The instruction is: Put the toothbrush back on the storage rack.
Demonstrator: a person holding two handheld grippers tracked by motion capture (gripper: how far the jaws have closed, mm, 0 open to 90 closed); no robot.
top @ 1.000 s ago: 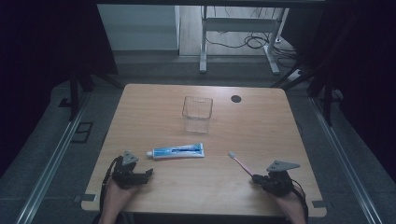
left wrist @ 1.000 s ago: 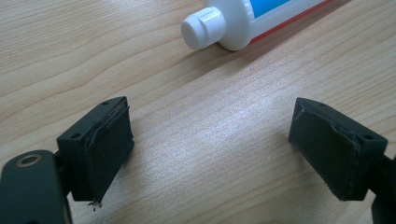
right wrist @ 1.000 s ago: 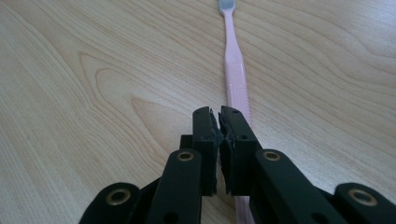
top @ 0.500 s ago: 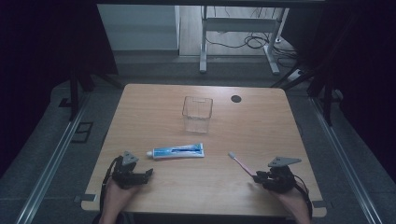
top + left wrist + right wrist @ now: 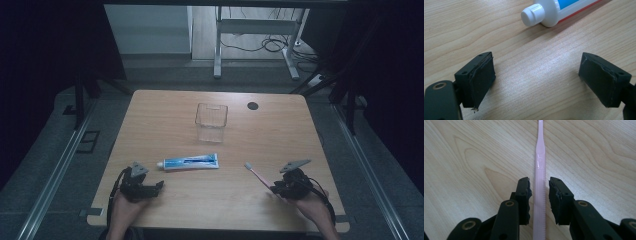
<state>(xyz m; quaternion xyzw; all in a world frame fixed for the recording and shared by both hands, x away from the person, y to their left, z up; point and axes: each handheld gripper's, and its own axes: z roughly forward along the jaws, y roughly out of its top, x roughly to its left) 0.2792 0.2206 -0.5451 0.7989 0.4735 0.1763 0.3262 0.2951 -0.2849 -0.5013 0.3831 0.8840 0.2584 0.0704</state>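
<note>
A pink toothbrush (image 5: 257,175) lies on the wooden table (image 5: 165,115) at the front right, its head pointing away from me. My right gripper (image 5: 275,189) straddles its handle (image 5: 540,157). Its jaws have just been opening, and a thin gap shows on each side of the handle at the right gripper (image 5: 539,185). A blue and white toothpaste tube (image 5: 192,161) lies in the front middle, with its white cap (image 5: 532,15) toward the left. My left gripper (image 5: 152,187) rests low over the table just short of that cap. In its own view the left gripper (image 5: 536,80) stands wide open with bare wood between its jaws.
A clear square cup (image 5: 211,121) stands upright in the middle of the table, beyond the tube. A small black round spot (image 5: 252,105) marks the far right of the tabletop. Dark floor, rails and table legs surround the table.
My right hand has lifted slightly over the toothbrush handle. The toothbrush, the tube and the left gripper stay where they were.
</note>
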